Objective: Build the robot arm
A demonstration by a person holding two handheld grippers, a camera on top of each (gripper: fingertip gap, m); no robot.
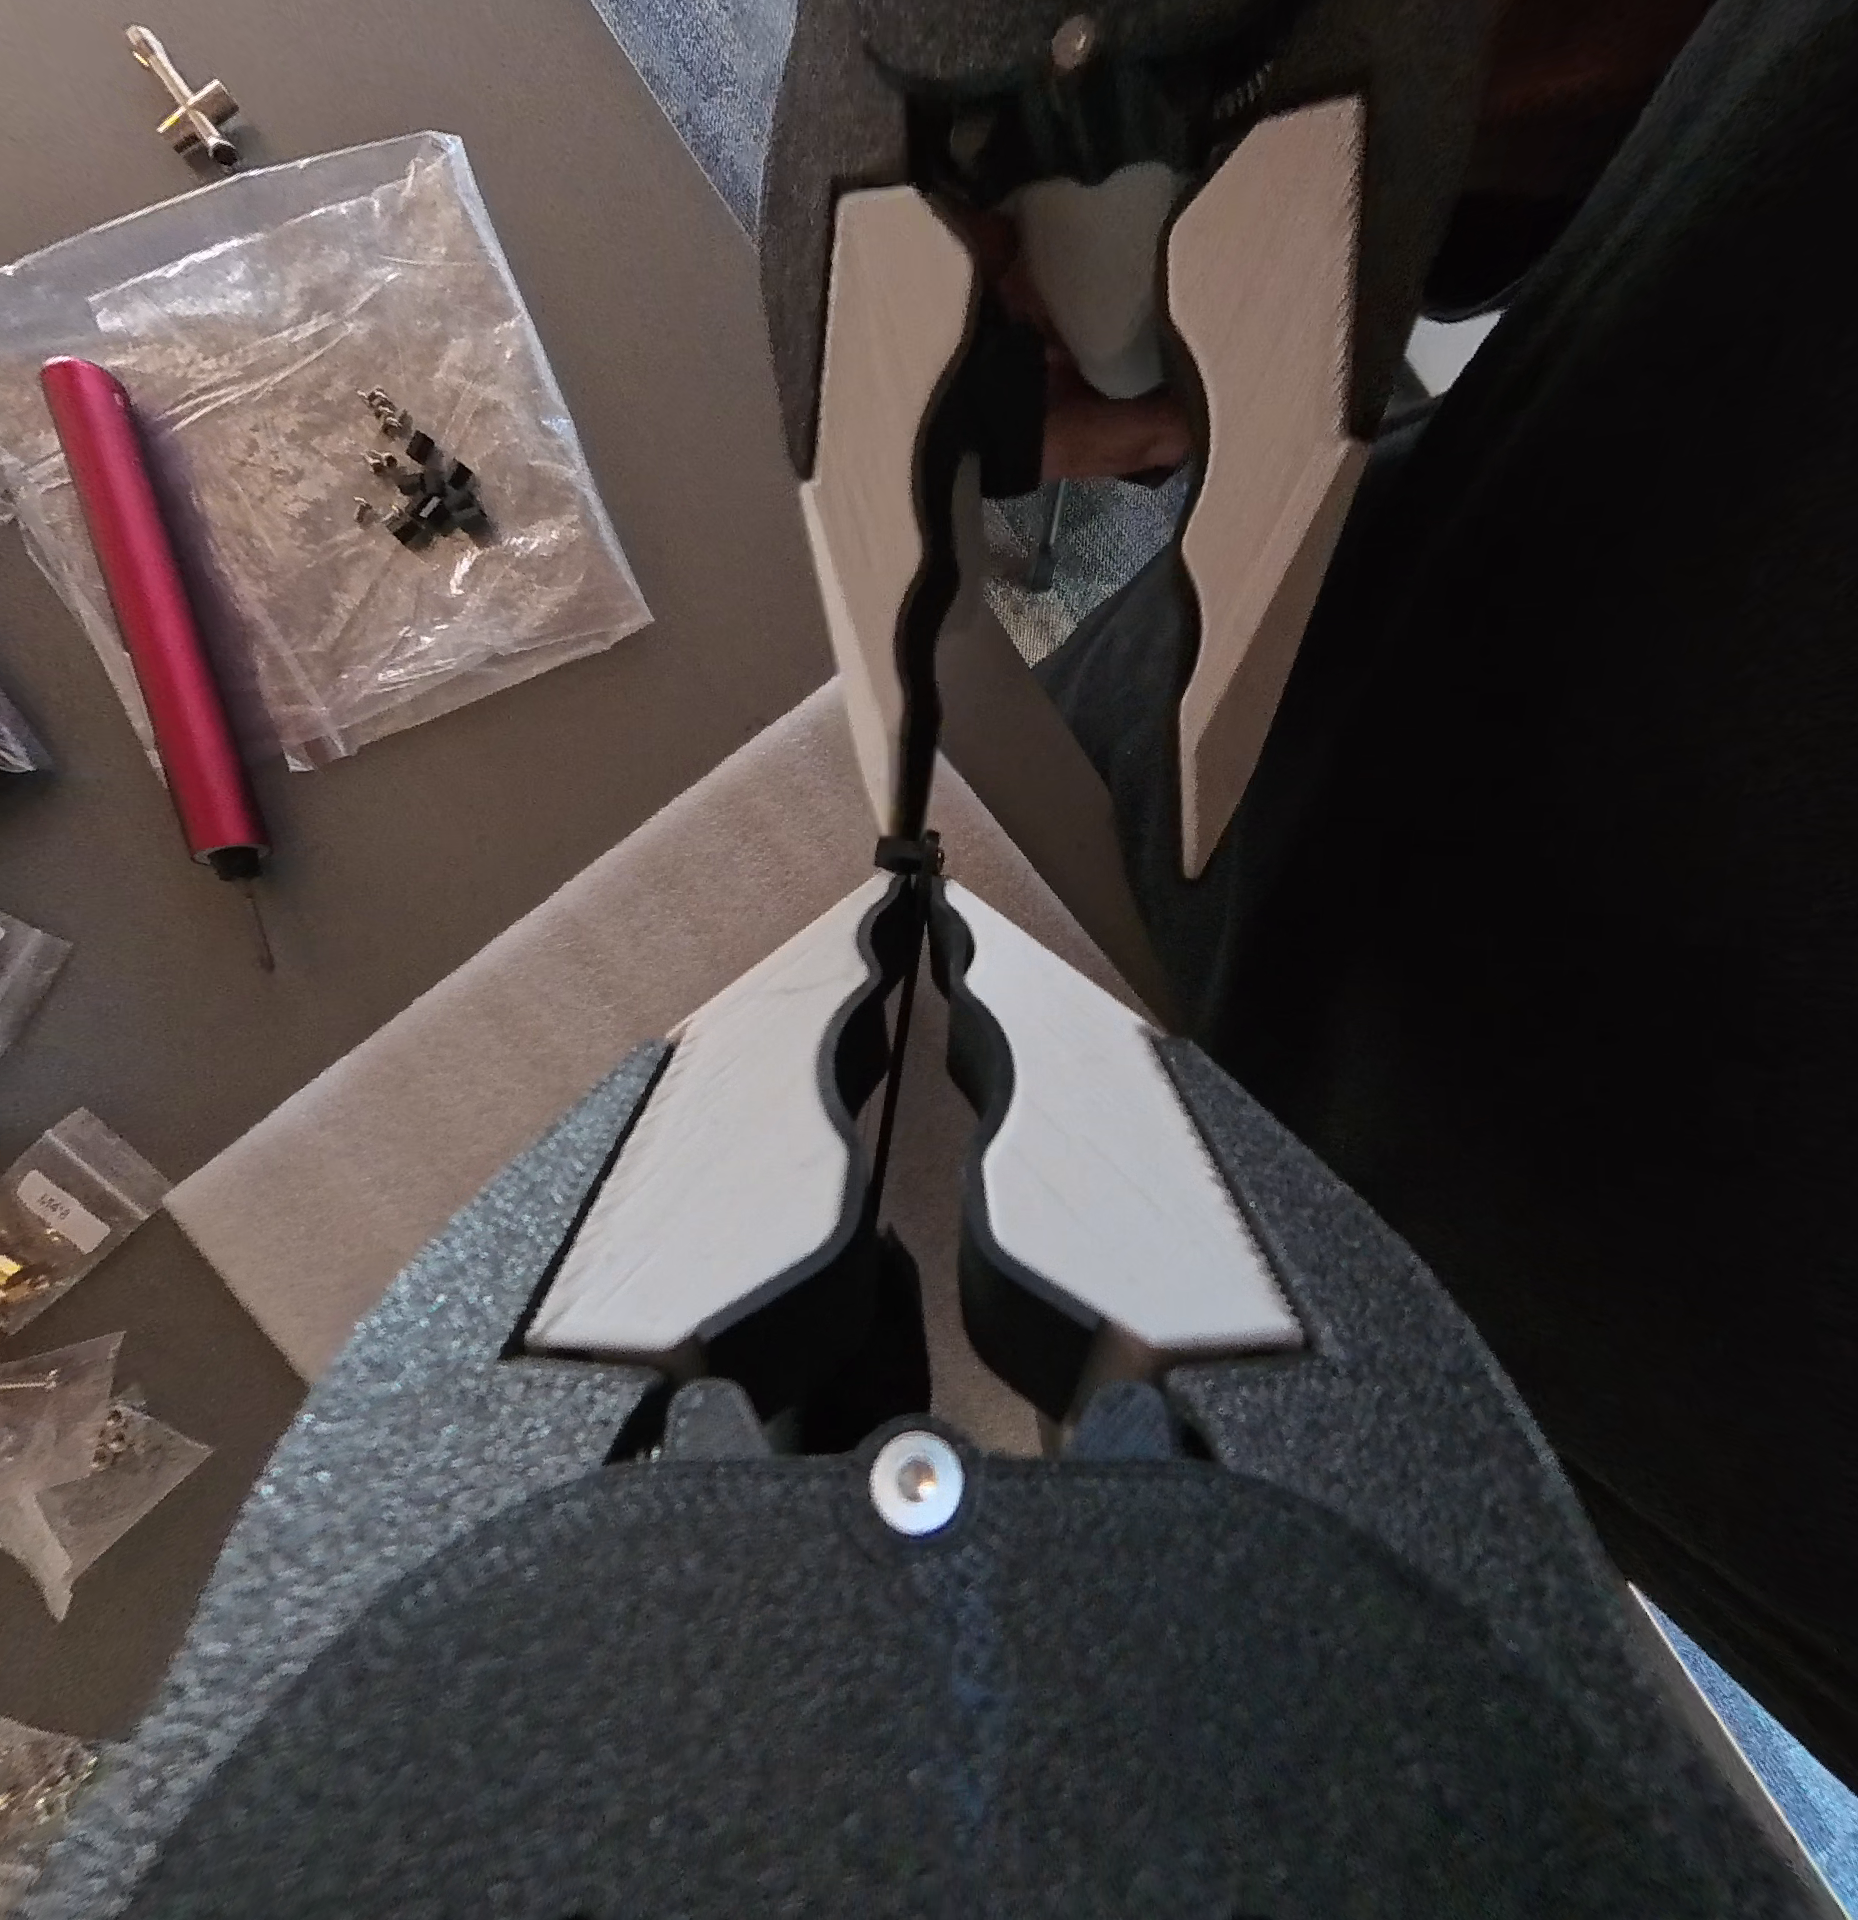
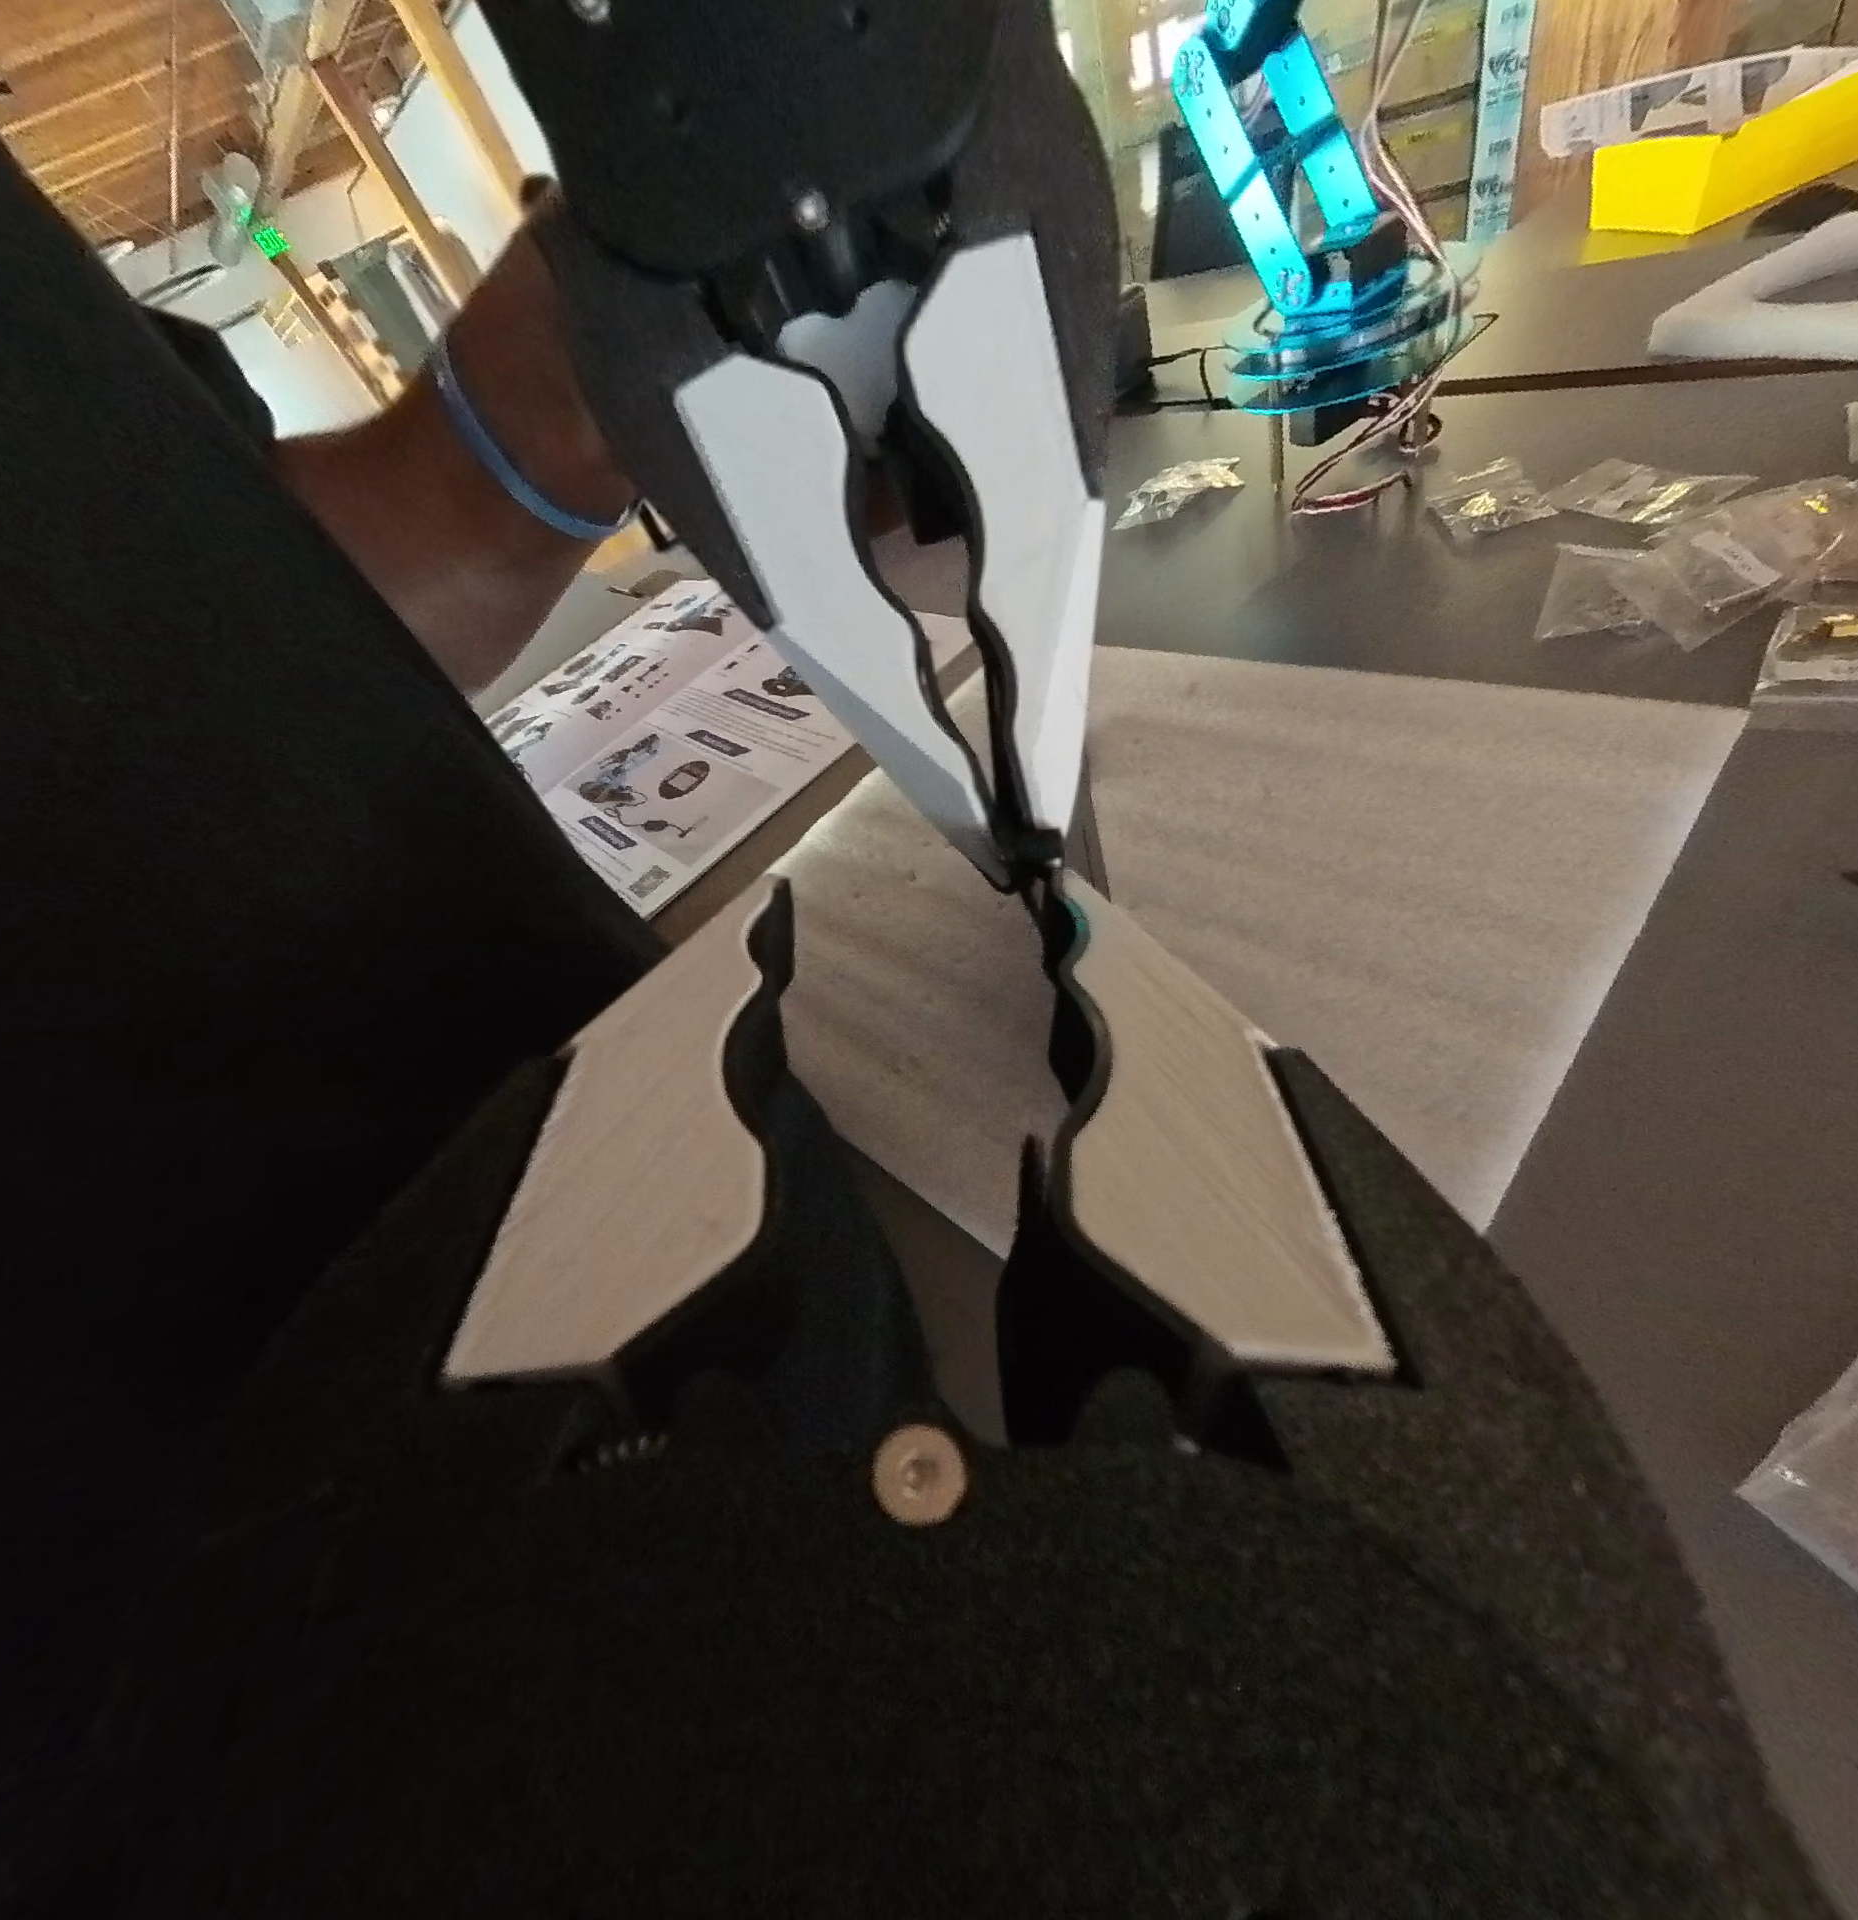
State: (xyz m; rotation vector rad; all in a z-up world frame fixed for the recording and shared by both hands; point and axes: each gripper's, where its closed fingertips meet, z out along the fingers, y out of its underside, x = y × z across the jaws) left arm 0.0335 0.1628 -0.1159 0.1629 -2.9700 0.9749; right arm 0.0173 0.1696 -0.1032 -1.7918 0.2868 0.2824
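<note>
My left gripper (image 1: 909, 894) is shut on a thin black cable tie (image 1: 909, 854), whose small head sticks out just past the fingertips. The tie's strap runs back between the fingers. My right gripper (image 2: 925, 899) is open and empty, and faces the left gripper tip to tip. In the right wrist view the left gripper (image 2: 1024, 862) holds the cable tie (image 2: 1034, 844) against the tip of my right gripper's right-hand finger (image 2: 1086, 935). In the left wrist view the right gripper (image 1: 1050, 836) stands open above a grey foam sheet (image 1: 551, 1018).
On the dark table lie a red tool handle (image 1: 151, 613), a clear bag of small black parts (image 1: 312, 436), a metal cross wrench (image 1: 192, 104), several hardware bags (image 2: 1631, 561) and a printed leaflet (image 2: 676, 748). A blue robot arm (image 2: 1289, 208) stands behind. A person in black (image 1: 1579, 831) is close. My two grippers' fingertips are within a few centimetres of each other. The red tool handle (image 1: 151, 613) is about 25 centimeters from both grippers' fingertips.
</note>
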